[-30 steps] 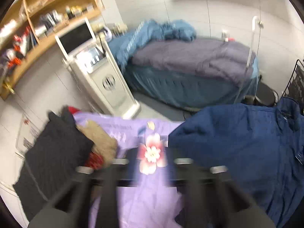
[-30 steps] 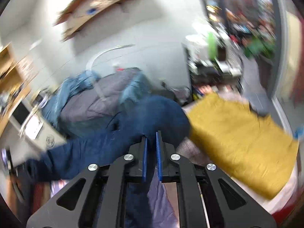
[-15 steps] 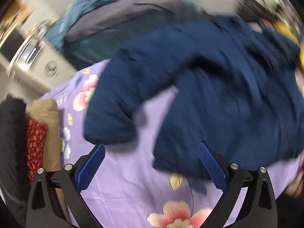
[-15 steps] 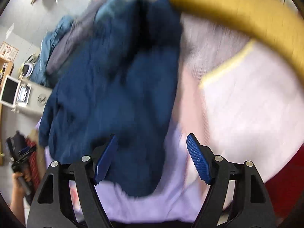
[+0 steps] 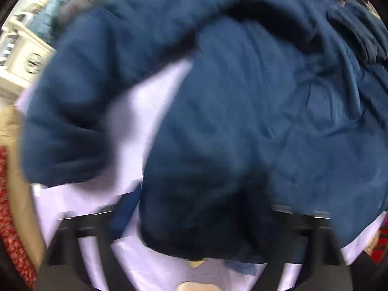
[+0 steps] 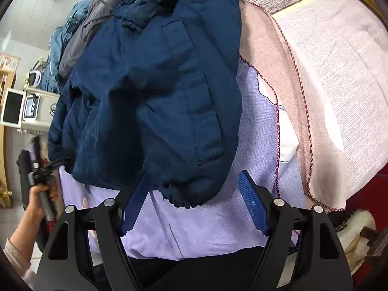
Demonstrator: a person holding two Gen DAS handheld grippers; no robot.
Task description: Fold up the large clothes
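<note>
A large navy jacket (image 5: 242,121) lies spread on a lilac flowered sheet (image 5: 145,111). The left wrist view is blurred. My left gripper (image 5: 201,215) points straight down over the jacket's lower corner, jaws closing with that corner between them. One blue pad (image 5: 123,215) shows beside the hem; the other is hidden under cloth. In the right wrist view the jacket (image 6: 157,97) shows a pocket, and its gathered hem hangs between the wide-apart pads of my right gripper (image 6: 192,206), untouched. My left gripper (image 6: 61,161), held by a hand (image 6: 36,201), meets the jacket's far left corner.
A pink-beige blanket (image 6: 327,97) with dark stitched edging covers the bed on the right. A white machine with a screen (image 6: 31,106) stands at the left, with a heap of grey and blue bedding (image 6: 80,31) behind. Folded red and tan clothes (image 5: 9,194) lie left of the jacket.
Both grippers have dropped close over the jacket, which now lies on the sheet. The right gripper went from shut on the jacket to open. The left jaws stand narrower than half a second ago.
</note>
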